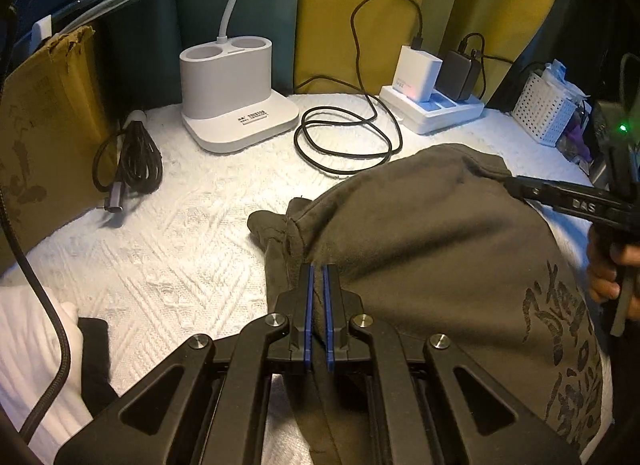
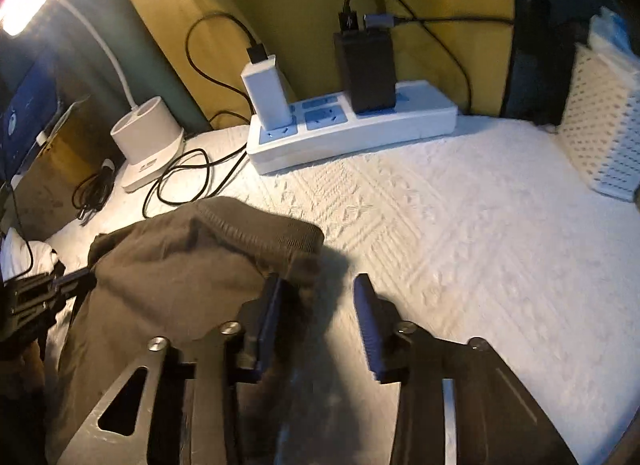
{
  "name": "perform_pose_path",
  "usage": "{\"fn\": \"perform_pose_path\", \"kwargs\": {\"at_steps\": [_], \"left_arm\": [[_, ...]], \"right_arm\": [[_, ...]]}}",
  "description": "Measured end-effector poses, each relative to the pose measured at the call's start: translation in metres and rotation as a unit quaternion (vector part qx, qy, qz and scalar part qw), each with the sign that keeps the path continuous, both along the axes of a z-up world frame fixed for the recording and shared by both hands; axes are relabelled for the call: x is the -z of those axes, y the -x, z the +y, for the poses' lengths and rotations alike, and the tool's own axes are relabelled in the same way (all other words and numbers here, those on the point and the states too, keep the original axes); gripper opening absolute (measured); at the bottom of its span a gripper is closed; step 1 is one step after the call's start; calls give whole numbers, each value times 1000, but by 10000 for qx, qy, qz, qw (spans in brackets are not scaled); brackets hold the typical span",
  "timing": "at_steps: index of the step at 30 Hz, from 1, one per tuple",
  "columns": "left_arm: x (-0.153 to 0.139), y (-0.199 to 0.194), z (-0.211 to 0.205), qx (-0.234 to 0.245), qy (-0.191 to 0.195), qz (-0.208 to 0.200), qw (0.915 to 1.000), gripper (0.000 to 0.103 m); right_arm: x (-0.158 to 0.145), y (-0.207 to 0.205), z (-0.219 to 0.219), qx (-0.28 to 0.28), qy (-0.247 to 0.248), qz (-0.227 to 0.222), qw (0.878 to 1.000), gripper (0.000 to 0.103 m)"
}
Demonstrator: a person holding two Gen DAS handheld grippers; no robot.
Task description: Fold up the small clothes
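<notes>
The garment [image 1: 420,233] is soft, matt olive-brown cloth with a ribbed hem and a darker matt print, lying on a white textured cloth [image 1: 168,249] quilted in raised diamond patterns. The left gripper [image 1: 319,277] is matt black plastic with shiny metal pivot pins and smooth blue pads; the right gripper [image 2: 318,297] looks alike. The lamp base [image 1: 236,105], power strip [image 2: 352,133] and perforated basket [image 2: 600,137] are smooth white plastic, the envelope [image 1: 44,125] torn brown paper, the cables [image 1: 340,137] black, slightly glossy rubber

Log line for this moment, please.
left gripper: shut on dark olive cloth garment | right gripper: open at garment's ribbed edge, not gripping | surface: white textured cover
</notes>
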State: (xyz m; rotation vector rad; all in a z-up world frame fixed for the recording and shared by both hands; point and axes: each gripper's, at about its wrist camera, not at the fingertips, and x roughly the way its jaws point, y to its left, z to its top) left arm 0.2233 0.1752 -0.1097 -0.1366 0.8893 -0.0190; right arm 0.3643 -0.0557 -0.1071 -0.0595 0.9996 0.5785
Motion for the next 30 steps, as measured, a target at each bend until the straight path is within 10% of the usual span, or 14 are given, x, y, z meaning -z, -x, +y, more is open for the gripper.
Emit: {"fn": "perform_pose_path", "kwargs": {"at_steps": [20,23,25,28,30], "left_arm": [[-24,19,2,-234,119,-234,9994,7],[-26,29,-5,-187,173,-230,9994,22],[-26,38,-12,-112,302,-242,9992,51],[-27,52,-23,-36,397,-241,9989,52],[-26,63,-30,-3,436,-221,9988,52]], "right_arm": [[-10,0,13,15,556,-251,9981,27],[-16,11,8,49,642,-319,9974,27],[-19,20,5,28,657,-313,9973,37],[-23,36,0,-43,606,-322,9976,74],[-26,51,-3,-142,627,-353,9973,74]]}}
